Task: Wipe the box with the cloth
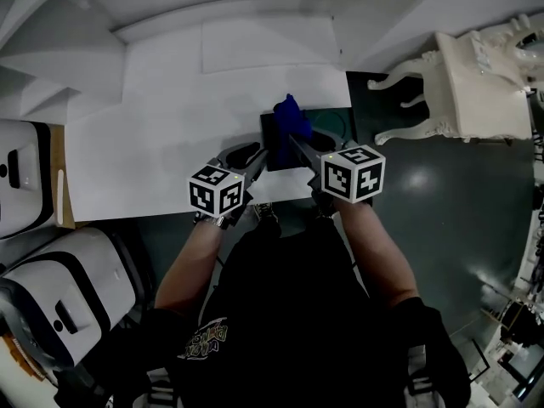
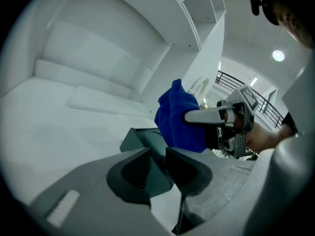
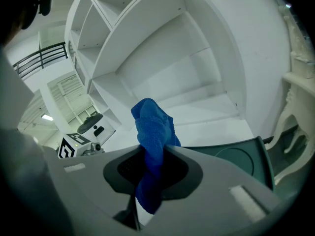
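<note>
Right tongs (image 3: 153, 154) pinch blue cloth (image 3: 153, 124); left tongs (image 2: 157, 157) grip dark box (image 2: 140, 138).

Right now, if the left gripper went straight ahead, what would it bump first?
The dark box: the left gripper grips its edge. Pushing further, it would probably hit the blue cloth just beyond.

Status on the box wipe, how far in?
Done: the right gripper is shut on the cloth, and the left gripper grips the box by its edge. In hand: the cloth is held over the box; contact can't be confirmed. Left: the wiping itself; no wiped area shows.
</note>
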Motion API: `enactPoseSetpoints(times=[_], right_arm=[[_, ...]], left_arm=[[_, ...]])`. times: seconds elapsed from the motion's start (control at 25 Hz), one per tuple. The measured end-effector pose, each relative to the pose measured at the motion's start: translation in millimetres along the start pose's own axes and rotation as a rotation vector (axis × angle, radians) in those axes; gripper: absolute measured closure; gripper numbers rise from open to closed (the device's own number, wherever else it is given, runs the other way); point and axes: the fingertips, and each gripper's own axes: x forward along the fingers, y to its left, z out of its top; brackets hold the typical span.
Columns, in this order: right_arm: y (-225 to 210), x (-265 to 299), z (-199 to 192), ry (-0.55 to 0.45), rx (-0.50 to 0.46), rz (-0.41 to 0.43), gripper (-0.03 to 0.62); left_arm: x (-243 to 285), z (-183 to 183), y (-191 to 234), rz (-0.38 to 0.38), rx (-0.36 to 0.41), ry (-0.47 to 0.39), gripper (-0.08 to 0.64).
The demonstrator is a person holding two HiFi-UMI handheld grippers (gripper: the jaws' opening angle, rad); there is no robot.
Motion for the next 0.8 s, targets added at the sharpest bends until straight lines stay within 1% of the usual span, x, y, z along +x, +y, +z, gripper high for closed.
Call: enactPoseSetpoints(times=[0.32, 0.56, 0.8], right_arm=[[-1.8, 38.3, -9.7, 0.064, 0.007, -0.050, 0.499], [-9.2, 58.2, -12.0, 0.083, 0.011, -0.094, 0.499], [-17.8, 74.2, -18.3, 0.121, -0.028, -0.155, 0.499]], left_arm=[[11.6, -9.1, 9.6, -0.035, -0.003, 0.046, 0.483], [15.5, -10.9, 9.7, -0.072, -0.005, 0.054, 0.483], [15.9, -12.2, 9.1, -0.084, -0.004, 0.062, 0.484]])
